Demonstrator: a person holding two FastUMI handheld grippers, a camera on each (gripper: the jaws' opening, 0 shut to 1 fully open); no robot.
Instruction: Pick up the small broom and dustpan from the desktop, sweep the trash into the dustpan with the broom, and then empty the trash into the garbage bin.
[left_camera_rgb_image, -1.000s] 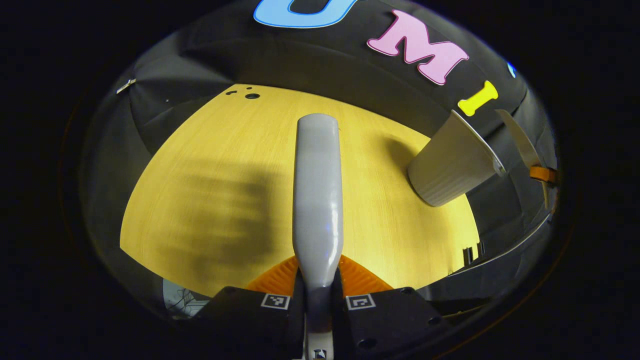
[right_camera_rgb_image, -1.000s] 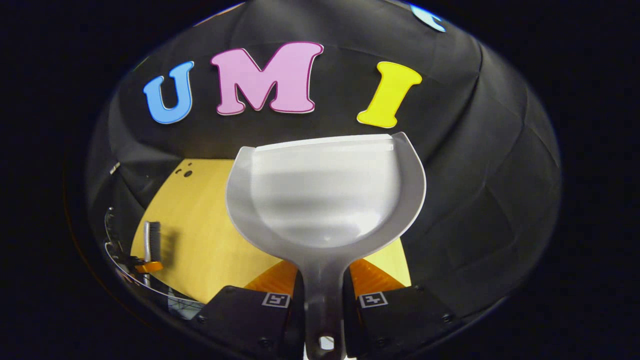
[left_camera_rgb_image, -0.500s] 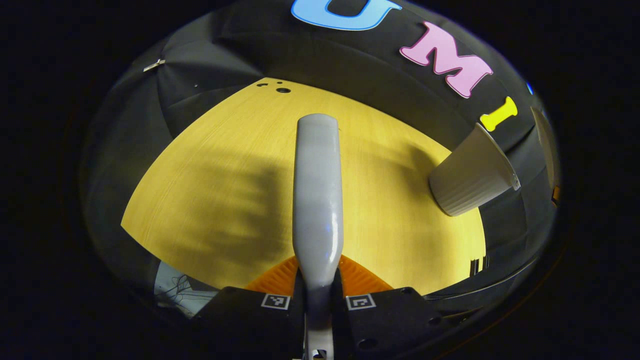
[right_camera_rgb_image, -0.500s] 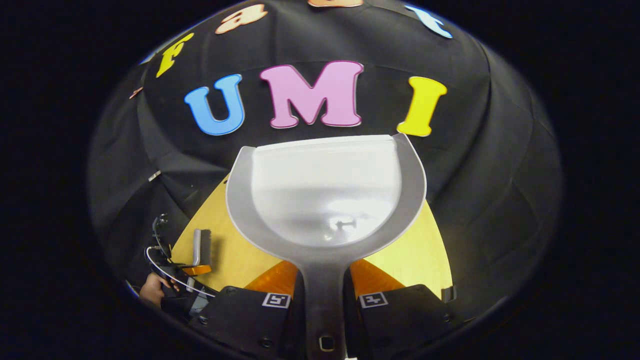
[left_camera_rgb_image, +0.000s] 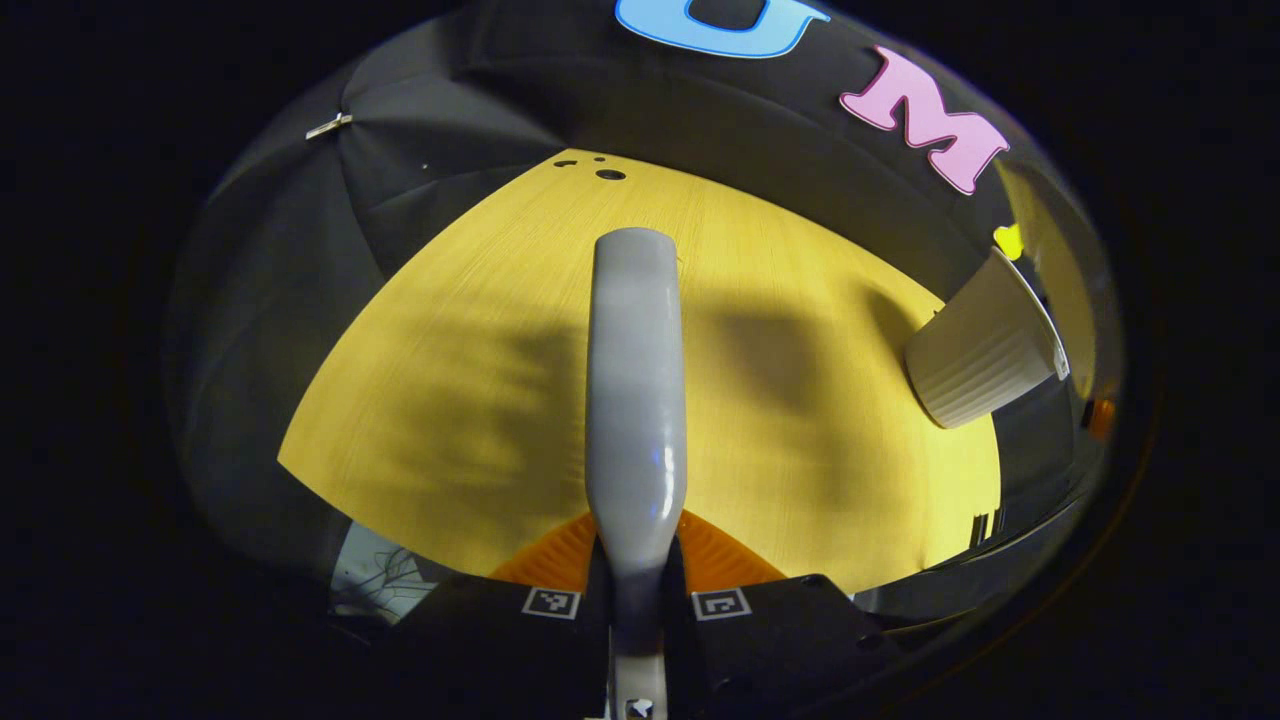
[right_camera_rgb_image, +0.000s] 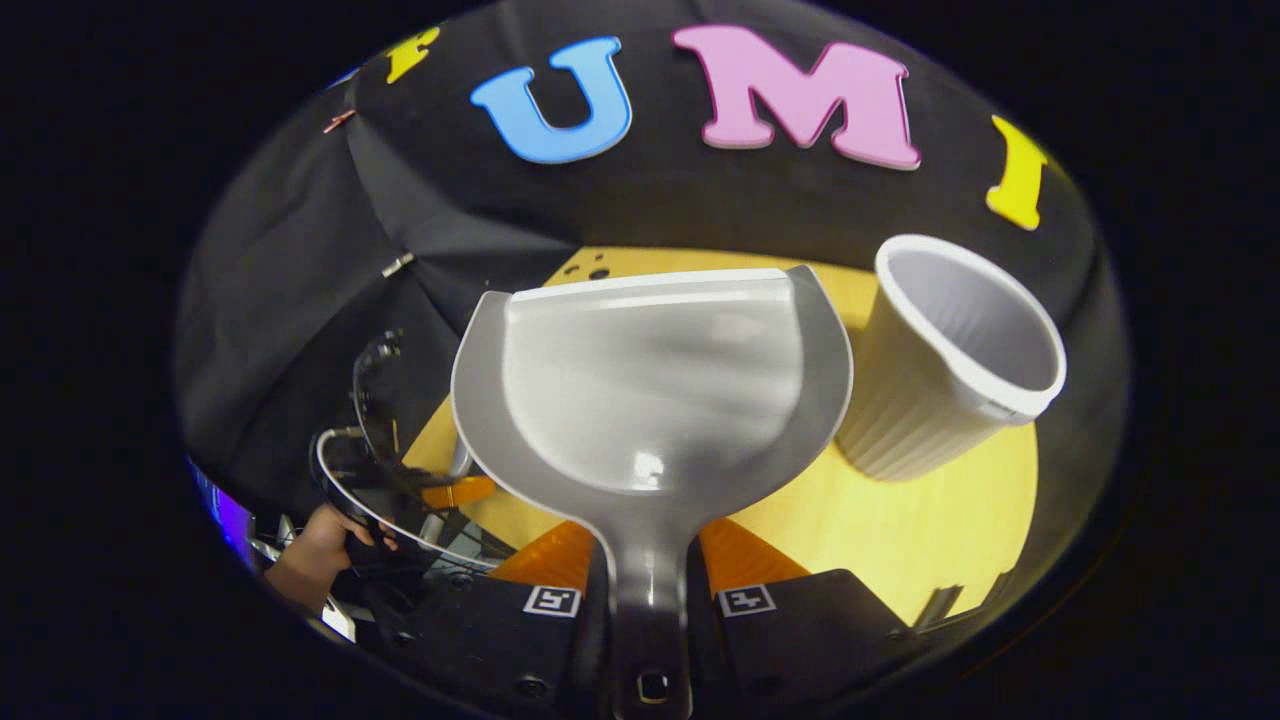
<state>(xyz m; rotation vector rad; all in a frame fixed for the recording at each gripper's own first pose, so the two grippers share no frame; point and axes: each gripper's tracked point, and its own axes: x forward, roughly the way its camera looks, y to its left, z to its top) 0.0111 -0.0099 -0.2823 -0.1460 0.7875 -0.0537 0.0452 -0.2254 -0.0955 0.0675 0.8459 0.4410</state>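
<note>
Left gripper view: the left gripper (left_camera_rgb_image: 637, 575) occupies the near bottom centre, with both fingers (left_camera_rgb_image: 560, 560) clamped on the grey handle of the small broom (left_camera_rgb_image: 636, 400). The handle runs straight away from the gripper, along the line of the fingers, and ends in a rounded tip above the yellow wooden desktop (left_camera_rgb_image: 450, 400). The bristles cannot be seen from this angle. A broad shadow lies on the desktop to the left of the handle. Farther off on the right stands the garbage bin (left_camera_rgb_image: 985, 345), a white ribbed cup-shaped container near the right edge of the desktop, well apart from the broom. At the far edge of the desktop there are small dark holes (left_camera_rgb_image: 610, 174).

Right gripper view: the right gripper (right_camera_rgb_image: 648, 600) occupies the near bottom centre, with both fingers (right_camera_rgb_image: 560, 570) pressed against the narrow handle of the grey dustpan (right_camera_rgb_image: 650, 390). The pan spreads out directly beyond the fingers, with its hollow side facing the camera and its straight lip at the far end. The pan interior appears bare. Just beside the pan on the right stands the garbage bin (right_camera_rgb_image: 950, 370), mouth open and upward. On the near left, a hand (right_camera_rgb_image: 320, 545) holds the other gripper.
</note>
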